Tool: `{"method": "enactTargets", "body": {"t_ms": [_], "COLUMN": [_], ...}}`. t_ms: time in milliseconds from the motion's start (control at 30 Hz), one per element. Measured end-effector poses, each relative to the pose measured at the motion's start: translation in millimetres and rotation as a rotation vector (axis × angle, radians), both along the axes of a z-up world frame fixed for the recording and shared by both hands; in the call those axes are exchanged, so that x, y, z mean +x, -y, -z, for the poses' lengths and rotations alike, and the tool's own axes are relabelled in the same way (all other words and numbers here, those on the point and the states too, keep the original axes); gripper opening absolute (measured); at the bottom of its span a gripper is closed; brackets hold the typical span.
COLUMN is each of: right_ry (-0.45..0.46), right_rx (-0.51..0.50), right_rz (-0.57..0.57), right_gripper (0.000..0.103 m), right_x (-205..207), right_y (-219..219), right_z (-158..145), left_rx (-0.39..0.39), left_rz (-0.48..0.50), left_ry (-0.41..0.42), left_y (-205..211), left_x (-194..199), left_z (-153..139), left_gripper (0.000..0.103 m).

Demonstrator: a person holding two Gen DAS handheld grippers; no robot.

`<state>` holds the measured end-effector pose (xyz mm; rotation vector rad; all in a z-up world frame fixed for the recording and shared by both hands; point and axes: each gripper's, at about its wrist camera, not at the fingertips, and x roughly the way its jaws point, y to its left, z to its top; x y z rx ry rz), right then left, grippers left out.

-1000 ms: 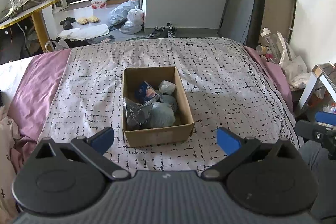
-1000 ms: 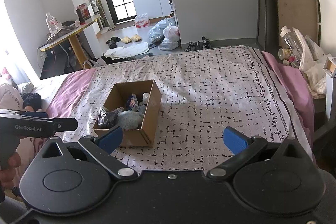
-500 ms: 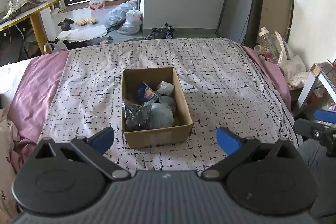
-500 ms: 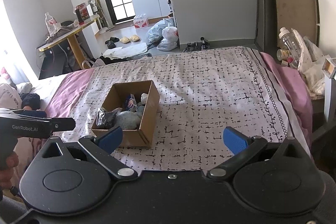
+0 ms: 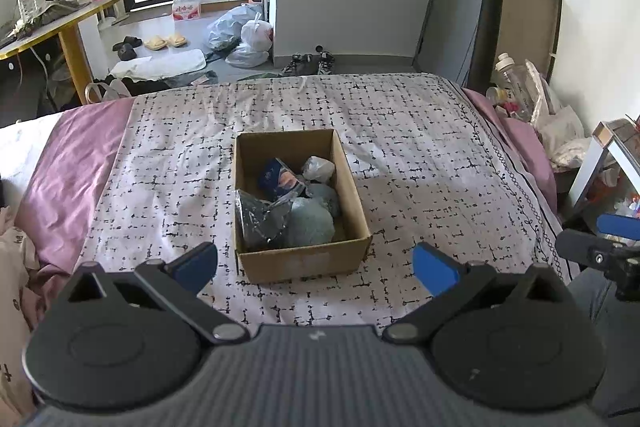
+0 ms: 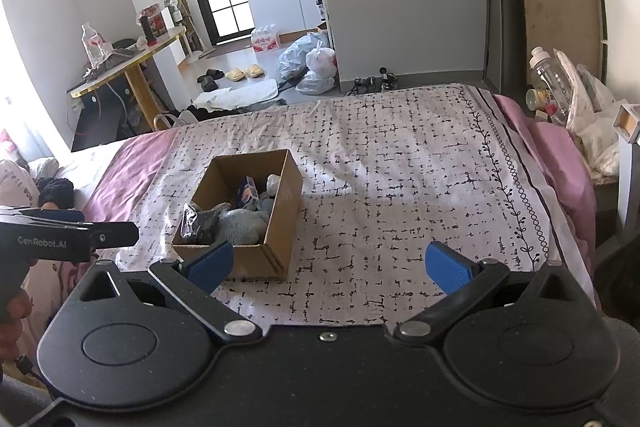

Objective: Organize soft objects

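Observation:
An open cardboard box point(image 5: 304, 261) sits mid-bed on the patterned cover; it also shows in the right wrist view point(image 6: 280, 223). Inside lie several soft items: a grey-blue bundle point(image 5: 310, 225), a dark item in clear plastic point(image 5: 258, 219), a blue packet point(image 5: 276, 177) and a small pale bag point(image 5: 318, 167). My left gripper point(image 5: 316, 267) is open and empty, held above the bed's near edge in front of the box. My right gripper point(image 6: 328, 265) is open and empty, to the right of the box.
The bed cover point(image 5: 420, 155) spreads around the box, pink sheet point(image 5: 72, 155) at the left. Bottles and bags point(image 5: 528, 95) crowd the right bedside. A yellow-legged table point(image 5: 60, 23), slippers and rubbish bags point(image 5: 244, 31) stand on the floor beyond.
Both grippers have drifted slightly back and up from the box; the view shifts a little. Both stay open and empty, and the box contents have not moved.

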<state>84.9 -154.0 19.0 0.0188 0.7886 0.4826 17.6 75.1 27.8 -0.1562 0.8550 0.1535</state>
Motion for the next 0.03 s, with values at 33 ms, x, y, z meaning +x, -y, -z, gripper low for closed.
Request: {"method": "enactTargets", "body": {"t_ms": [33], "right_ry": [-0.001], "right_rx": [0.002], "right_rz": [0.002], "right_gripper": [0.103], "right_x": [0.3], "right_y": [-0.2], "right_z": [0.6], "left_rx": [-0.002], "left_rz": [0.0], "left_ry": [-0.001], "left_y": [0.1], "left_x": [0.4], "left_z": [0.1], "left_gripper": [0.103]}}
